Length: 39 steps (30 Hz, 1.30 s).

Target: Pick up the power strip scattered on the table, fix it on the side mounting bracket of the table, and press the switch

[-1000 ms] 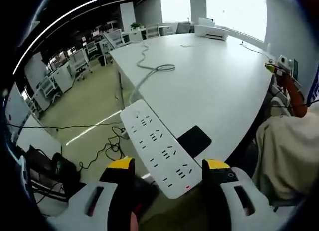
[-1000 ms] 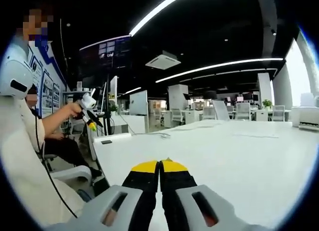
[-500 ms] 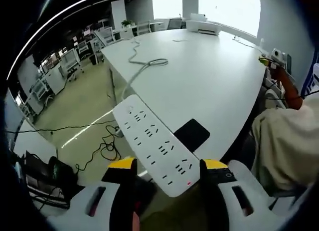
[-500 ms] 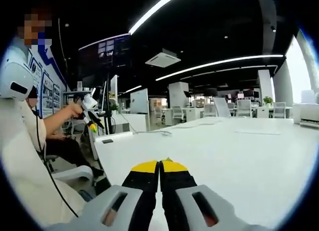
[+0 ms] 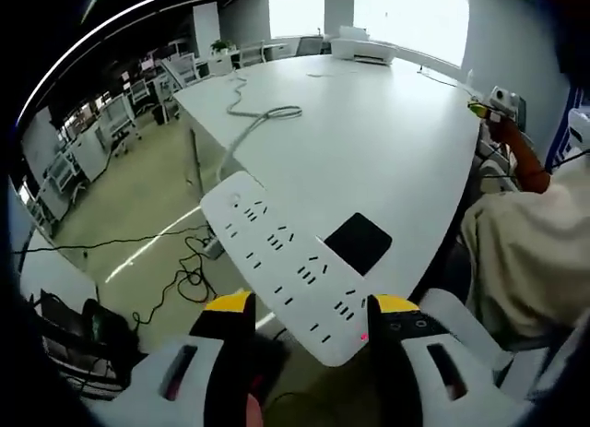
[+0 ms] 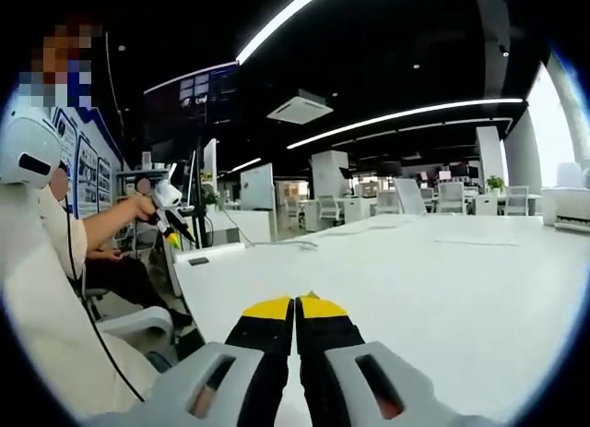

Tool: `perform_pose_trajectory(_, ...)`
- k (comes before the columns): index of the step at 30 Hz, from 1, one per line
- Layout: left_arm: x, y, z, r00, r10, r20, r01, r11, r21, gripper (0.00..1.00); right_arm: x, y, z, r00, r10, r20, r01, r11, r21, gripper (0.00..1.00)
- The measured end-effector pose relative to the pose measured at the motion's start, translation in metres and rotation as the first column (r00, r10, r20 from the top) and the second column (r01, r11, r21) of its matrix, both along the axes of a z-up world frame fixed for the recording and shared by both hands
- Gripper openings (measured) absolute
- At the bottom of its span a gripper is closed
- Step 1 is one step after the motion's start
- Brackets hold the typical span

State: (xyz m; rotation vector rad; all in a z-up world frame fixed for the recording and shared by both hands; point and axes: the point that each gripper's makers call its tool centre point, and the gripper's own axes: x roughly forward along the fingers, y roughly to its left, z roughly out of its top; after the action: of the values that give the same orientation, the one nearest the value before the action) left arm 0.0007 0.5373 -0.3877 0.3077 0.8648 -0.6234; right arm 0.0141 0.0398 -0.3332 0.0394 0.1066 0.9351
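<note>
White power strip (image 5: 286,266) lies gripped between the left gripper (image 5: 309,305) jaws over the table (image 5: 387,160) edge; the right gripper (image 6: 295,303) is closed, empty.

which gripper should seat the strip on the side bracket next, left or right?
Left, probably. The left gripper has the power strip between its jaws at the table edge. The right gripper is shut, empty, low over the tabletop.

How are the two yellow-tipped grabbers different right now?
The left hand-held gripper has its jaws spread apart, while the right hand-held gripper has its jaws pressed together. The left one has the white power strip between its jaws; the right one has nothing and points across the white table. Both have yellow tips on black jaws.
</note>
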Motion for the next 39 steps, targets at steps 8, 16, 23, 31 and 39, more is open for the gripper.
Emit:
perform_pose_trajectory(8, 0.000, -0.002, -0.007, 1.000, -0.007, -0.021, 0.008, 1.000, 0.007, 0.53, 0.000, 0.000, 0.001, 1.000, 0.002, -0.002, -0.002, 1.000, 0.006, 0.00)
perform_pose_trajectory(16, 0.000, 0.001, -0.009, 1.000, -0.001, -0.030, 0.002, 0.999, 0.034, 0.53, -0.001, 0.000, 0.002, 1.000, 0.002, 0.000, -0.002, 1.000, 0.010, 0.00)
perform_pose_trajectory(23, 0.001, 0.002, -0.009, 1.000, -0.007, -0.030, 0.008, 0.998, 0.057, 0.53, -0.001, 0.002, 0.001, 1.000, 0.008, -0.001, -0.008, 1.000, 0.013, 0.00)
perform_pose_trajectory(31, 0.002, -0.002, -0.010, 0.995, -0.059, -0.081, 0.066, 0.995, 0.080, 0.49, 0.000, -0.001, 0.006, 1.000, 0.006, 0.003, -0.006, 0.999, 0.044, 0.00)
perform_pose_trajectory(39, -0.001, -0.008, -0.011, 0.984, -0.101, -0.149, 0.115, 0.990, 0.087, 0.44, 0.000, -0.002, 0.007, 1.000, 0.003, 0.004, -0.003, 0.999, 0.046, 0.00)
